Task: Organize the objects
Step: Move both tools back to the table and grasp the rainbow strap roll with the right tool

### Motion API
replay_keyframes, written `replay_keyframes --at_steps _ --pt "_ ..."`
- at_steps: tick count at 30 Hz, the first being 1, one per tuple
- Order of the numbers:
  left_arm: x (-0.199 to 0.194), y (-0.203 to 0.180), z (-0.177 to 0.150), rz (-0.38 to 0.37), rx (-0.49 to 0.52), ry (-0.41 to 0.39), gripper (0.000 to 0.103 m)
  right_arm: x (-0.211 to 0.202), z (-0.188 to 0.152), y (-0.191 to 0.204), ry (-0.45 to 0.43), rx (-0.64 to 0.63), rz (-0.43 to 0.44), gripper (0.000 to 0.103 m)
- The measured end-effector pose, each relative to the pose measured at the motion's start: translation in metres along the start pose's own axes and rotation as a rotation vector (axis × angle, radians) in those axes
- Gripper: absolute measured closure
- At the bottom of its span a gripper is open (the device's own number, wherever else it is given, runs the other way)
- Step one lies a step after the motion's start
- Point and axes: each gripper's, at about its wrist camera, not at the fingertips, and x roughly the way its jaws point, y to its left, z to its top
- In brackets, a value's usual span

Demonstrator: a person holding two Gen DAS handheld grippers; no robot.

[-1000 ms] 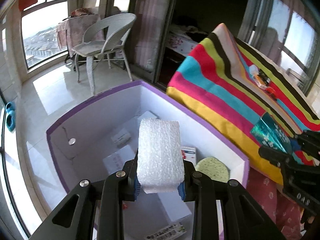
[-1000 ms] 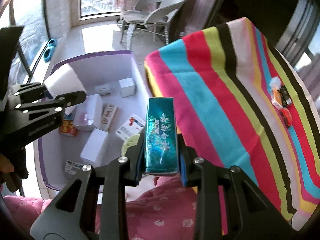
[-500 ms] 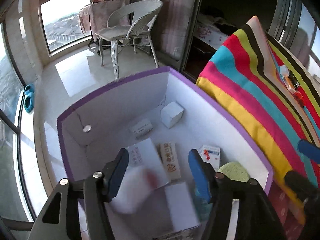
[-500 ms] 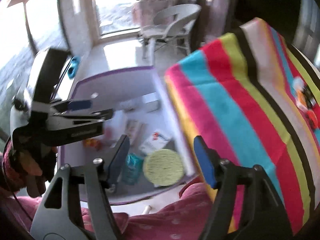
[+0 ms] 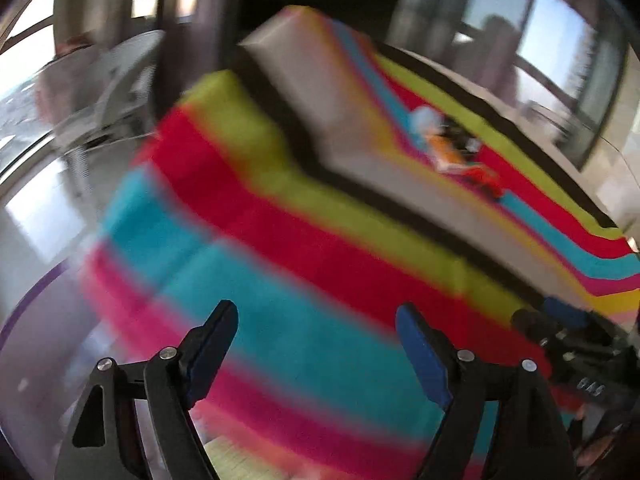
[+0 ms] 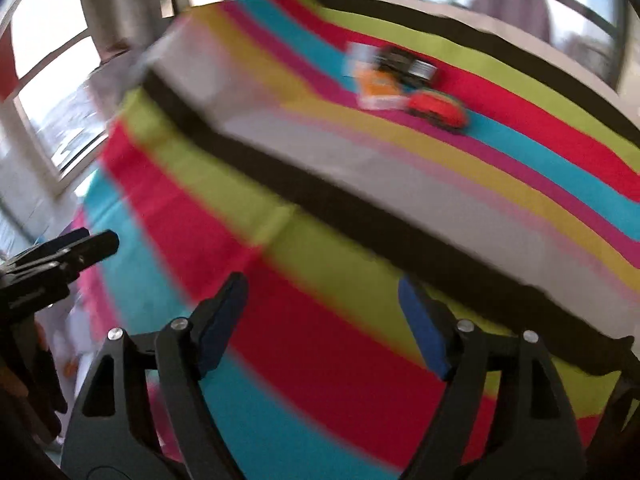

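Both views are motion-blurred. My left gripper (image 5: pixel 316 332) hangs over the striped cloth (image 5: pixel 280 264), its jaws opening with nothing between them. My right gripper (image 6: pixel 322 312) is likewise over the striped cloth (image 6: pixel 340 272), jaws opening and empty. At the far side of the cloth lie small objects: an orange packet (image 6: pixel 378 88), a red toy car (image 6: pixel 438 108) and a dark toy car (image 6: pixel 408 66); in the left wrist view they appear as a blurred cluster (image 5: pixel 452 152). The right gripper's body (image 5: pixel 572 344) shows at the right edge, the left gripper's body (image 6: pixel 56 264) at the left edge.
The purple rim of the white box (image 5: pixel 36 300) shows at the lower left. A white chair (image 5: pixel 120 76) and large windows stand behind. A pale green round pad (image 5: pixel 236 460) peeks in at the bottom edge.
Both grippers let go of their loads, the bubble-wrapped block and the teal packet, into the white box, then swung right from the box to over the striped cloth, jaws wider.
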Motion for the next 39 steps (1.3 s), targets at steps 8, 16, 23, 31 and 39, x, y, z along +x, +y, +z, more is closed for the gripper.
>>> replay_keyframes --at_steps 8,16,23,31,39 --pt "0.098 -0.073 0.063 -0.013 0.070 0.058 0.020 0.055 0.065 -0.085 0.020 -0.007 -0.075 0.021" --pt "0.110 -0.072 0.065 -0.055 0.077 0.048 0.006 0.117 0.122 -0.126 0.045 -0.148 -0.042 0.020" --pt "0.122 -0.090 0.066 0.018 0.166 0.093 0.000 0.154 0.164 -0.135 0.043 -0.277 0.088 0.009" --pt "0.119 -0.093 0.068 0.037 0.179 0.099 0.000 0.173 0.194 -0.127 0.073 -0.334 0.138 0.000" --pt "0.122 -0.090 0.073 0.051 0.181 0.103 0.000 0.159 0.191 -0.119 0.045 -0.289 0.130 0.022"
